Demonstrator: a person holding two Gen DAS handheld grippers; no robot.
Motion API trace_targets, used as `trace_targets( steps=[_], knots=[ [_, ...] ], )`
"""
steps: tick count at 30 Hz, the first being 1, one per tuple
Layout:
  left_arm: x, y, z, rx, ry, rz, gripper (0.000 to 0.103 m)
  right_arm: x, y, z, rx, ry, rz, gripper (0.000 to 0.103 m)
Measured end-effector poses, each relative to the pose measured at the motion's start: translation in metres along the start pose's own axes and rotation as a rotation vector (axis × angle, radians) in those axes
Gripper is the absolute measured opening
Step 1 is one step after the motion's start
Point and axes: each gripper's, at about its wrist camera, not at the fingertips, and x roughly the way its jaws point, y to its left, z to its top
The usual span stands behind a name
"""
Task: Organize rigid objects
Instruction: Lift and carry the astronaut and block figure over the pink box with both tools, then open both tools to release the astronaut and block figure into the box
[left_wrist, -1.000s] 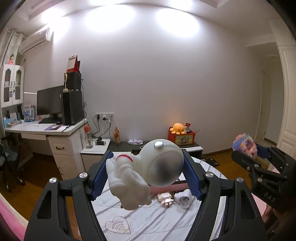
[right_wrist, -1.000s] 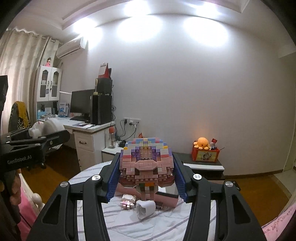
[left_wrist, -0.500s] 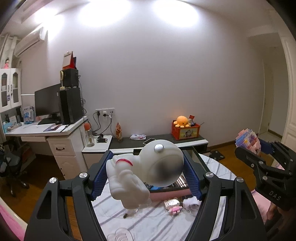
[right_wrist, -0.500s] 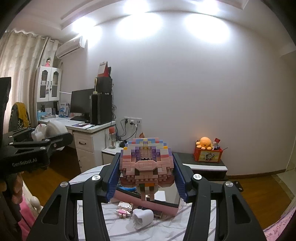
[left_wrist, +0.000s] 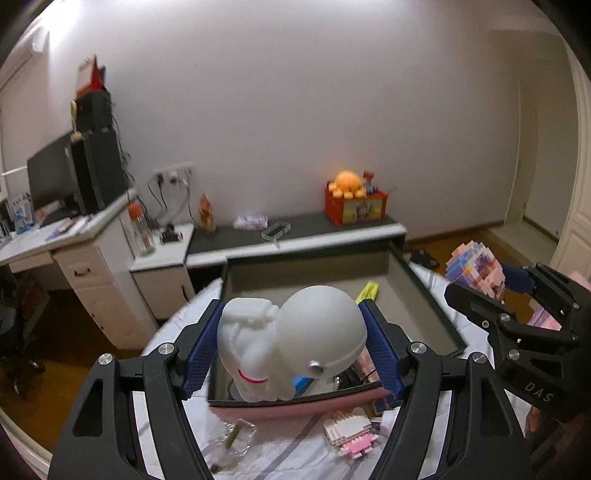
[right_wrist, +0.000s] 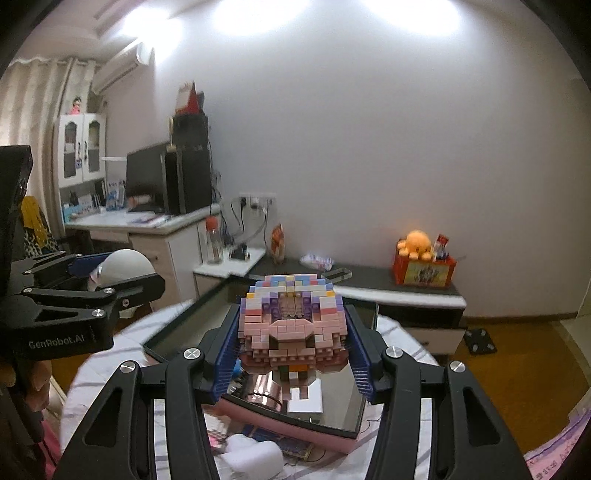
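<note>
My left gripper (left_wrist: 291, 354) is shut on a white astronaut figure (left_wrist: 295, 343), tilted head-forward over the near edge of a pink box with mirrored walls (left_wrist: 295, 408). My right gripper (right_wrist: 291, 350) is shut on a pink and purple brick-built figure (right_wrist: 291, 332), held above the same box (right_wrist: 288, 428). Each gripper shows in the other's view: the right one (left_wrist: 491, 284) at the right, the left one (right_wrist: 92, 280) at the left.
The box stands on a round table with a white striped cloth (left_wrist: 295, 450). A small pink brick piece (left_wrist: 351, 432), a clear piece (left_wrist: 236, 439) and a white object (right_wrist: 255, 456) lie before the box. A desk (left_wrist: 74, 240) and low cabinet (left_wrist: 295, 229) stand beyond.
The left gripper has tipped downward and forward, so the astronaut now hangs over the box's near edge. The right gripper has moved forward over the box with the brick figure.
</note>
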Motion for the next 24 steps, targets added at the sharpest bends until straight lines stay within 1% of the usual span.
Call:
trace_targets(
  steps=[5, 8, 13, 16, 18, 20, 24],
  knots=[
    [0.051, -0.004, -0.014, 0.002, 0.093, -0.019, 0.074, 0.04, -0.011, -0.017, 0.022, 0.082, 0.006, 0.054],
    [0.071, -0.009, -0.023, 0.004, 0.134, -0.026, 0.074, 0.061, -0.017, -0.027, 0.035, 0.134, 0.006, 0.054],
    [0.092, -0.015, -0.035, 0.021, 0.187, -0.03, 0.074, 0.08, -0.024, -0.04, 0.061, 0.185, 0.016, 0.054],
    [0.095, -0.013, -0.036, 0.027, 0.189, -0.015, 0.074, 0.088, -0.027, -0.045, 0.076, 0.209, 0.023, 0.054],
    [0.096, -0.01, -0.036, 0.012, 0.192, -0.029, 0.078, 0.091, -0.028, -0.046, 0.082, 0.218, 0.028, 0.054],
    [0.096, -0.007, -0.036, 0.008, 0.19, -0.022, 0.089, 0.089, -0.028, -0.045, 0.09, 0.216, 0.028, 0.054],
    [0.088, -0.004, -0.034, 0.012, 0.172, 0.025, 0.095, 0.086, -0.028, -0.044, 0.099, 0.214, 0.021, 0.056]
  ],
)
